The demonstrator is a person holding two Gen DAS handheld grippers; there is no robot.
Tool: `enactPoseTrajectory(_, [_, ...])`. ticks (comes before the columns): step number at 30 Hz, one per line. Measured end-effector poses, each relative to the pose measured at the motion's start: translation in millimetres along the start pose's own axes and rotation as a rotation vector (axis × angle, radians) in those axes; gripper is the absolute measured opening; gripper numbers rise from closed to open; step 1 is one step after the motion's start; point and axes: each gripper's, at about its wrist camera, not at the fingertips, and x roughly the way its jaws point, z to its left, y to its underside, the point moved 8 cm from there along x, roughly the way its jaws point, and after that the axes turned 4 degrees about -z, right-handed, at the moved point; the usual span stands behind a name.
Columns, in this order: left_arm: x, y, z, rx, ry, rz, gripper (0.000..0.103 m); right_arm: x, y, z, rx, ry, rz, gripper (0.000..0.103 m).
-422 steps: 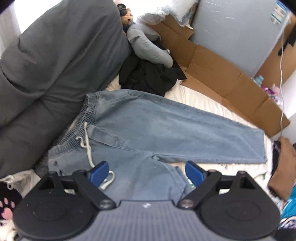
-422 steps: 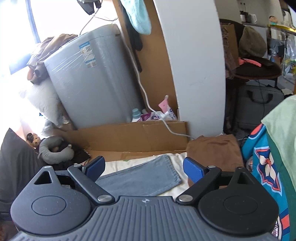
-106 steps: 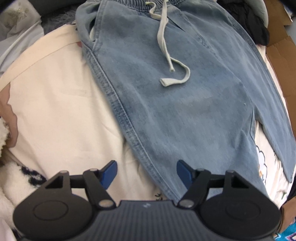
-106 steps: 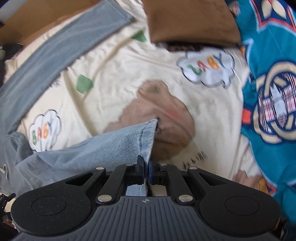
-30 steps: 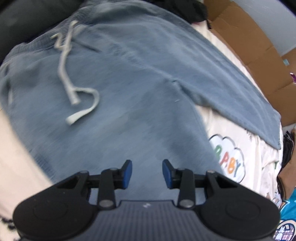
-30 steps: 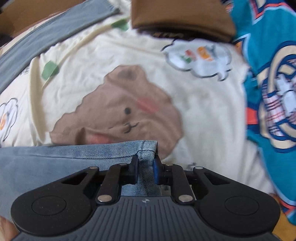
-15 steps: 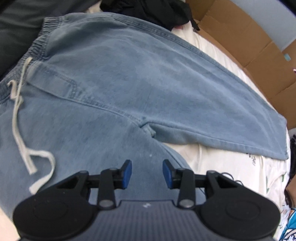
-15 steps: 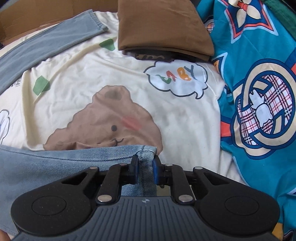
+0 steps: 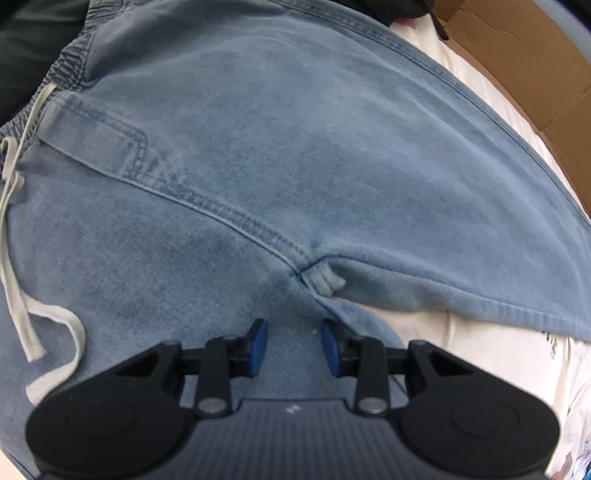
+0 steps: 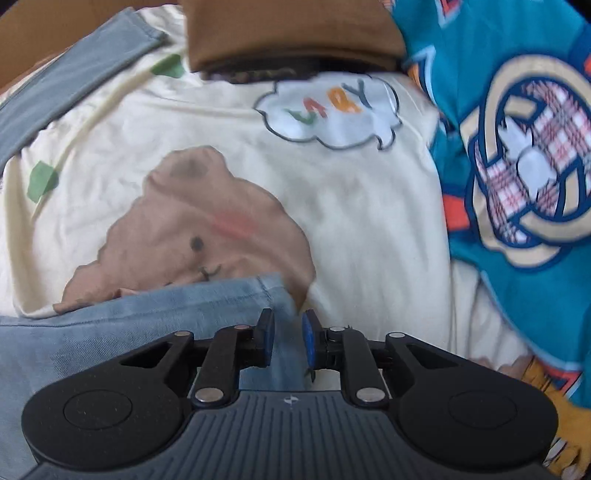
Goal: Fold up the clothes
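Light blue jeans [image 9: 295, 147] lie spread on the bed, with a white drawstring [image 9: 14, 221] at the waist on the left. My left gripper [image 9: 293, 347] hovers just below the crotch seam [image 9: 321, 282], jaws narrowly apart over the denim and holding nothing. In the right wrist view, my right gripper [image 10: 287, 343] is shut on the cuff of the near jeans leg [image 10: 184, 306], and denim fills the small gap between the blue pads. The other leg [image 10: 74, 81] lies flat at the far left.
A cream bedsheet [image 10: 351, 221] with a bear print covers the bed. A folded brown garment [image 10: 288, 33] sits at the far edge, and a teal patterned blanket [image 10: 517, 74] lies to the right. Cardboard [image 9: 517, 48] lines the far side. Dark grey fabric [image 9: 29, 44] borders the waistband.
My left gripper has come down closer to the crotch seam and its jaws have narrowed slightly. My right gripper has shifted over the sheet with the cuff still in it.
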Motion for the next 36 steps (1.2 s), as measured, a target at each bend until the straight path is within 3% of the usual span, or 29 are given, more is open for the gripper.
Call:
enactPoseTrajectory(3, [-12.2,0.2,-2.5,0.012,0.028,-0.008,0.034,-3.8,-2.6,-6.2,0.042,-0.047,-0.030,0.037])
enactPoseTrajectory(9, [-40.7,0.3,-15.5,0.034,0.101,-0.031,0.034,6.6,-8.2,-7.3,0.100,-0.122,-0.035,0.039])
enactPoseTrajectory(14, [-42.6,8.8,-43.2,0.085,0.146,0.005,0.037,32.1,-12.6,0.4,0.092,-0.153,-0.033,0.040])
enactPoseTrajectory(18, [-27.0,13.9,-54.0,0.065,0.124,0.042,0.040,47.7,-11.1,6.8,0.081,-0.152,-0.028,0.041])
enactPoseTrajectory(20, [-14.5,11.7,-57.9,0.047,0.105,0.080,0.050,54.2,-8.8,7.5,0.073,-0.149,-0.014,0.042])
enactPoseTrajectory(22, [-3.8,13.1,-57.8,0.030,0.065,0.106,0.050,57.7,-8.4,8.1,0.063,-0.140,-0.004,0.043])
enactPoseTrajectory(29, [12.8,15.5,-55.7,-0.020,0.001,0.132,0.052,65.2,-10.8,7.0,0.075,-0.093,0.041,0.062])
enactPoseTrajectory(31, [13.0,15.7,-55.5,-0.020,-0.014,0.133,0.050,65.3,-10.4,7.6,0.068,-0.095,0.044,0.058])
enactPoseTrajectory(33, [11.6,16.4,-51.2,-0.019,-0.036,0.127,0.036,62.3,-10.7,11.5,0.045,-0.126,0.042,0.031])
enactPoseTrajectory(36, [5.0,17.6,-43.0,-0.049,-0.006,0.131,0.021,55.0,-11.9,15.6,0.024,-0.147,0.045,0.015])
